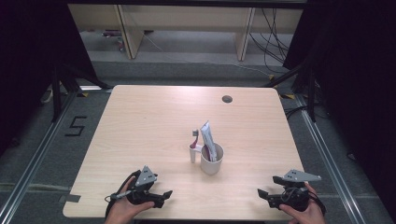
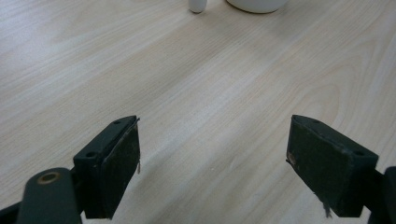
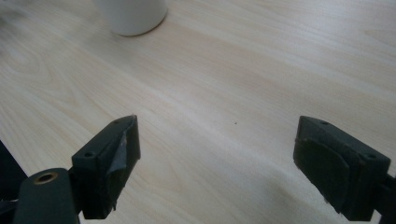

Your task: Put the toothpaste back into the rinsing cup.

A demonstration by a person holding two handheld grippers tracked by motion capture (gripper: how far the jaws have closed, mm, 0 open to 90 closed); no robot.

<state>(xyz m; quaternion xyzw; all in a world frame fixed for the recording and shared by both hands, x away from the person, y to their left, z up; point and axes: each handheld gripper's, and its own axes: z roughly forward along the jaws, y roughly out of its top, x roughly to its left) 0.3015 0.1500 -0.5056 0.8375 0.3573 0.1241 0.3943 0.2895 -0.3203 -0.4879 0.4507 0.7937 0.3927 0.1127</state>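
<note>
A white cup (image 1: 211, 162) stands near the middle of the light wooden table (image 1: 154, 116) and holds a white and pink tube (image 1: 207, 136) that leans up and left. A white toothbrush (image 1: 194, 148) with a pink head stands upright just left of the cup, touching or nearly touching it. Near the front edge at the left, my left gripper (image 1: 162, 198) rests open and points right. At the front right, my right gripper (image 1: 264, 197) is open and points left. The left gripper view has its jaws wide apart (image 2: 215, 144), with the cup's base (image 2: 257, 4) and the toothbrush's foot (image 2: 197, 5) far ahead. The right gripper (image 3: 217, 140) is wide too, with the cup (image 3: 133, 16) ahead.
A round cable hole (image 1: 227, 99) sits near the table's far edge. Bare wood lies between each gripper and the cup. Grey floor with a black "5" mark (image 1: 76, 126) lies to the left, and shelving legs and cables stand beyond the table.
</note>
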